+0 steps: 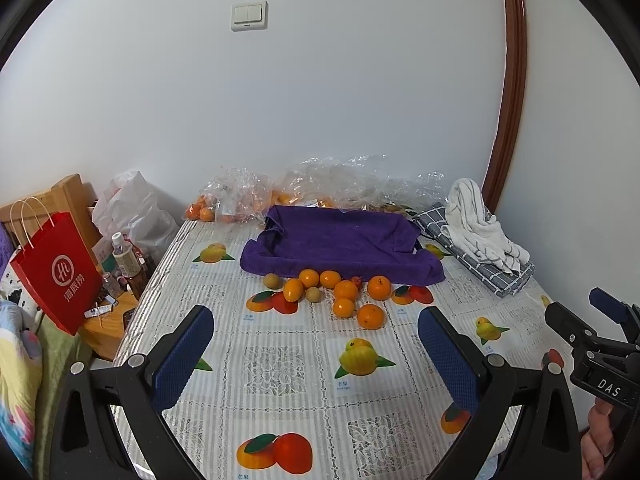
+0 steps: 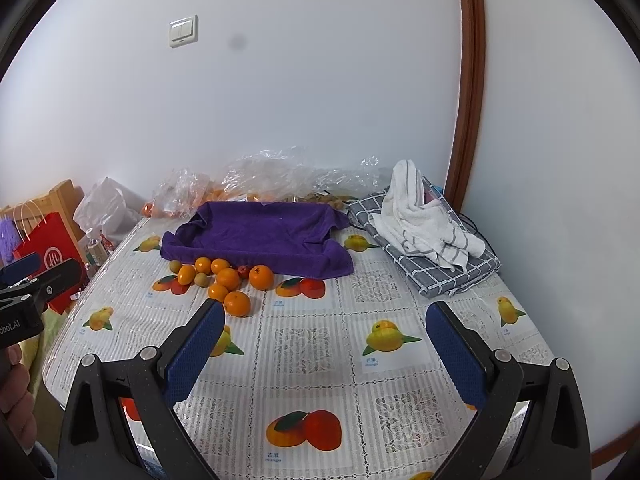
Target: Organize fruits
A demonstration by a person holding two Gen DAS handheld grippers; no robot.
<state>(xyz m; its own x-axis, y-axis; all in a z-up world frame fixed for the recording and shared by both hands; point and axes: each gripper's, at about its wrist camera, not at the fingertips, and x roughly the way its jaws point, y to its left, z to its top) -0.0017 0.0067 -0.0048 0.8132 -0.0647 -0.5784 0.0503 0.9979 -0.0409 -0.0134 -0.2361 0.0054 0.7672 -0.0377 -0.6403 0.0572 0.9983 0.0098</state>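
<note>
The loose fruits (image 1: 336, 292) are lying in a cluster at the middle of the left wrist frame, on the fruit-print tablecloth (image 1: 280, 368), touching the near edge of the purple towel (image 1: 340, 244). I am counting seven oranges, two small greenish-brown round fruits and one small reddish fruit tucked among them.

The towel is draping over what looks like a tray, its rim only hinted at. Behind it, along the wall, crumpled clear plastic bags (image 1: 304, 184) are holding more oranges. To the right, a white striped cloth (image 1: 476, 228) is sitting piled on a folded grey checked cloth (image 1: 492, 272). At the left edge a red paper bag (image 1: 56, 272) is standing beside bottles off the table.

Nothing is lying between the grippers and the fruit. The left gripper (image 1: 316, 360) is hanging low over the near table, fingers spread wide with nothing between them. The right gripper (image 2: 324, 354) is hovering likewise, spread and empty, the cluster up-left of it in its own view. A hand (image 1: 600, 436) is showing at the lower right of the left wrist frame, gripping the right tool's handle.
</note>
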